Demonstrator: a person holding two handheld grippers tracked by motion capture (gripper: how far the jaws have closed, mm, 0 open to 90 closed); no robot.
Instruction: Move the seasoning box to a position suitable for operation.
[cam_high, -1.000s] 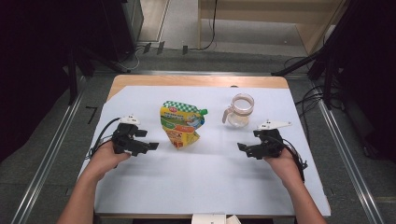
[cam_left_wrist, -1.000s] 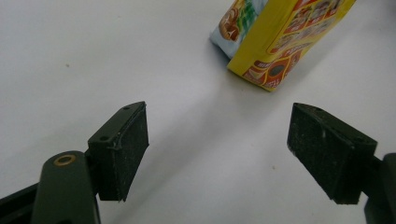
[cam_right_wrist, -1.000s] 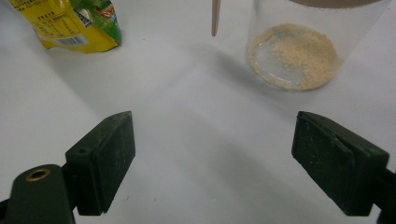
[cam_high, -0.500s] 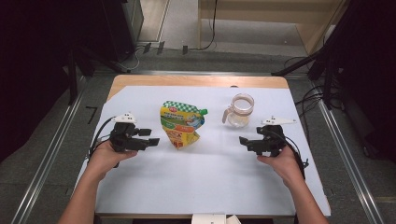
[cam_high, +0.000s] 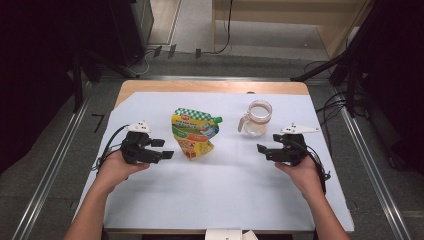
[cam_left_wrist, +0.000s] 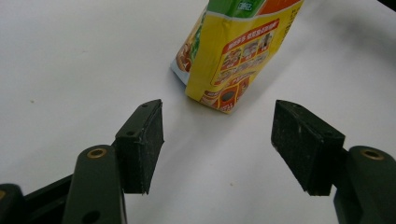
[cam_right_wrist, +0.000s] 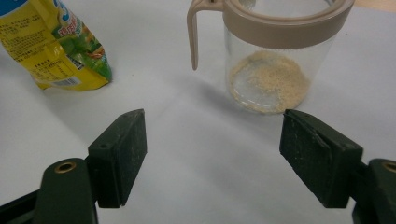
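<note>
- The left gripper (cam_high: 161, 149) has its jaws released, with nothing between them; they have just been opening a little after a partial close. The pouch (cam_left_wrist: 236, 51) stands just ahead of the gap, nearer the right-hand jaw.
- The right gripper (cam_high: 265, 150) is also released and empty, though its jaws have just been closing somewhat. The jar (cam_right_wrist: 275, 56), with a thin layer of beige powder at the bottom, stands ahead of them, toward the right-hand jaw, its handle (cam_right_wrist: 194, 32) facing the gap.
- Risk: the pouch looks soft and light, so a jaw nudging it off-centre would probably topple it.
- Risk: the jar looks wide for these jaws; a pinch on its smooth wall could slip and spill powder.
</note>
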